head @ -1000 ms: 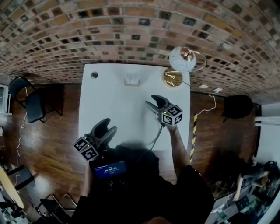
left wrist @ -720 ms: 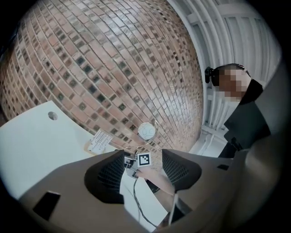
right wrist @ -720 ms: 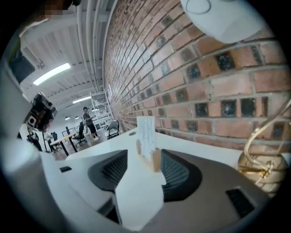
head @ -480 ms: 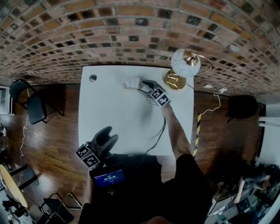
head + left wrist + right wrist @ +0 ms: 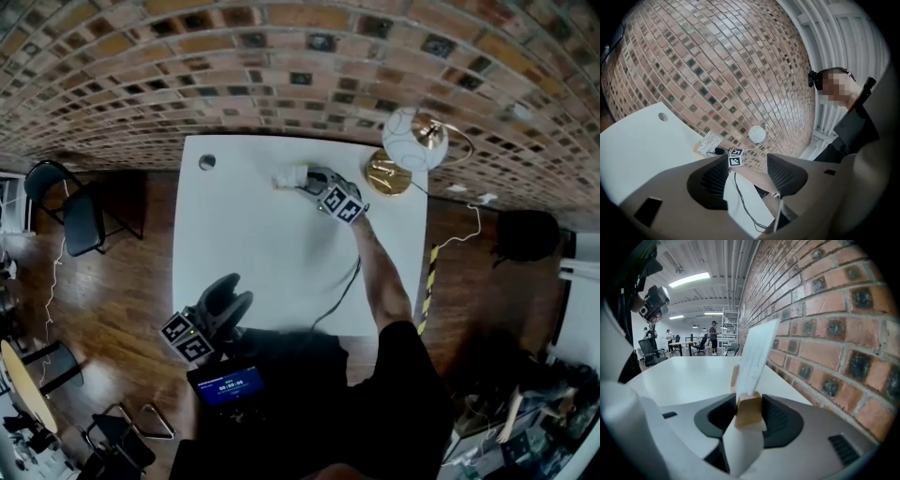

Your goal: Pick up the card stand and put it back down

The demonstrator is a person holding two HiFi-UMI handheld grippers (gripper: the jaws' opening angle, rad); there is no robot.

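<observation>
**Right claw closes on the card stand**

On the far left, a black chair (image 5: pixel 70 211) stands on the wood floor (image 5: pixel 122 281). The left claw (image 5: pixel 234 287) hangs over the near left corner of the white table (image 5: pixel 253 244). Its jaws are wide apart and nothing is between them. A small round hole (image 5: pixel 207 161) is in the far left corner of the table.

The card stand (image 5: pixel 287 175) is at the far edge of the table, close to the brick wall (image 5: pixel 281 66). It is a small wood block (image 5: pixel 749 411) with a white card (image 5: pixel 757 357) standing up in it. The right claw (image 5: pixel 309 180) reaches it from the right. Its jaws have just been closing. The wood block is between them, and the jaws touch it on both sides. The views do not show whether the block is off the table.

To the right of that claw stands a lamp (image 5: pixel 387 173) with a gold foot and a white ball on top.
</observation>
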